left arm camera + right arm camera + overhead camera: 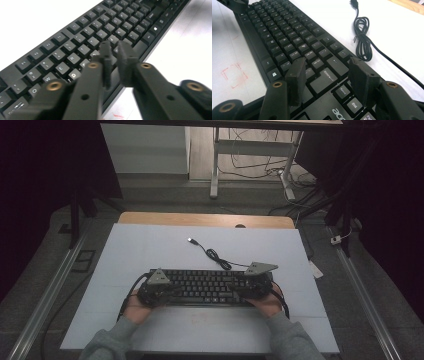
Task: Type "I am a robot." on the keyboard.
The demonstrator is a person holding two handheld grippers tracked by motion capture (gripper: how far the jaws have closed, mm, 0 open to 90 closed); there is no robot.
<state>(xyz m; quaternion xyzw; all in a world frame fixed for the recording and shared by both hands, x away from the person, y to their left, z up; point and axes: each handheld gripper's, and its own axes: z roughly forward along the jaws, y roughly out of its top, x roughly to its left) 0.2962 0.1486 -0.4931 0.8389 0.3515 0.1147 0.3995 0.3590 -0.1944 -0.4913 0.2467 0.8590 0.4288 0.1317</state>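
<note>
The flat black plastic keyboard (207, 286) lies along the near edge of the white surface (150, 245), its thin black cable (215, 256) coiling off toward the far edge. The left tongs (115, 47) hover over the letter keys with their jaws nearly together, a narrow gap between them and nothing inside it. The right tongs (325, 73) stand released and wide over the Enter key (325, 77), also grasping nothing.

The work in hand looks like pressing keys. To do it well, bring the left tongs down with the jaws clenched, so that a single tip meets one key squarely and does not catch its neighbours. Press straight down, not at a slant, and lift clear before moving on. Keep the right tongs steady, well off the cable.
</note>
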